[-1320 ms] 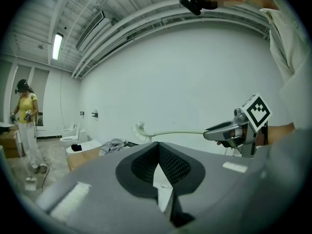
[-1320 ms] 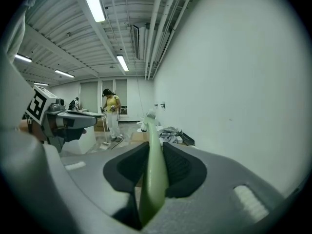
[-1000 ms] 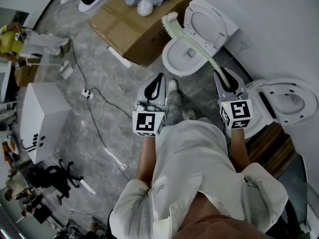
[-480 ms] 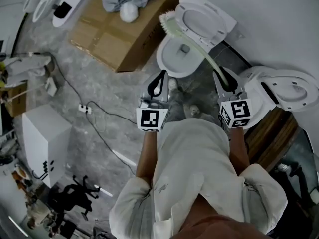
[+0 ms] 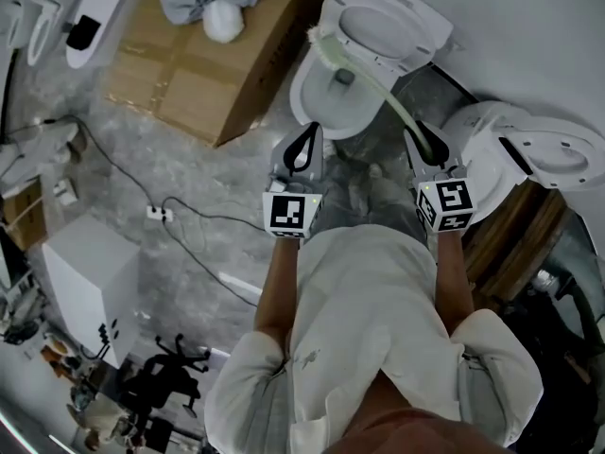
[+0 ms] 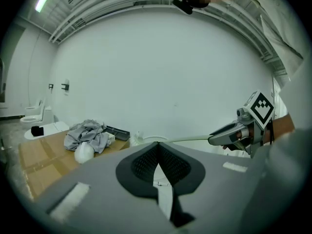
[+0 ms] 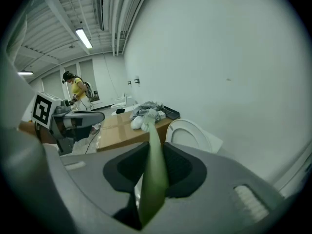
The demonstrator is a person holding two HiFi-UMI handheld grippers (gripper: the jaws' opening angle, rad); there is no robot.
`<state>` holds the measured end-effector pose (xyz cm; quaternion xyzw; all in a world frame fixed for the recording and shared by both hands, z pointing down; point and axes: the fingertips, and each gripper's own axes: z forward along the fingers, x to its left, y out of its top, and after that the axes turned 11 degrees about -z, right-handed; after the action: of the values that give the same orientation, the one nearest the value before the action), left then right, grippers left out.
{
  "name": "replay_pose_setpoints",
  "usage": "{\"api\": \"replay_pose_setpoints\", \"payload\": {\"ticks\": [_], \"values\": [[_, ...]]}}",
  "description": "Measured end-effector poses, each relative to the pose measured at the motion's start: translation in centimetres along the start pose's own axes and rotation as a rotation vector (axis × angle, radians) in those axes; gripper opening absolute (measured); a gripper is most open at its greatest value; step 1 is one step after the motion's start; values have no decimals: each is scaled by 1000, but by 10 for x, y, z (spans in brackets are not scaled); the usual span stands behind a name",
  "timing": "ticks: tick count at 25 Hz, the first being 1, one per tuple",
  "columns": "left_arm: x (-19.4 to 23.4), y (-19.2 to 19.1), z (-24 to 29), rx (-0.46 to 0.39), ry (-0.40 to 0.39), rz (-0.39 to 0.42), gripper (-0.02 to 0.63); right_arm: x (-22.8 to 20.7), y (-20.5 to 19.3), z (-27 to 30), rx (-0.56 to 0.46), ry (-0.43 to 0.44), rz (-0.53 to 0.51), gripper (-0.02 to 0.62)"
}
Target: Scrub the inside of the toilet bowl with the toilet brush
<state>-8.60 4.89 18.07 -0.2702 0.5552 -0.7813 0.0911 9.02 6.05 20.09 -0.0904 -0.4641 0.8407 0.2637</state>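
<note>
Pale green toilet brush, white toilet bowl.

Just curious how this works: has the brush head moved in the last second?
Yes. The brush head has come closer to the toilet bowl, and is now over its far rim.

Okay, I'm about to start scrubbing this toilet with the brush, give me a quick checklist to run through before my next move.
1. Grip on the toilet brush: ok, the right tool is shut on its green handle.
2. Lid out of the way: ok, it stands up and the bowl is open.
3. Brush head inside the bowl: not ok, it shows at the far left rim, not down inside.
4. Left tool free: ok, shut and empty, by the bowl's near rim.
5. Water or cleaner in the bowl: cannot tell.
</note>
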Motion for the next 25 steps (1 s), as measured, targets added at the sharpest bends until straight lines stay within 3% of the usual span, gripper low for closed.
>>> {"api": "replay_pose_setpoints", "payload": {"ticks": [15,25], "values": [[41,-58,78,93,101,-41,18,-38,-78,77,156,70,74,96],[66,-115,108,155,147,-86,18,-40,-132,126,241,106,117,97]]}}
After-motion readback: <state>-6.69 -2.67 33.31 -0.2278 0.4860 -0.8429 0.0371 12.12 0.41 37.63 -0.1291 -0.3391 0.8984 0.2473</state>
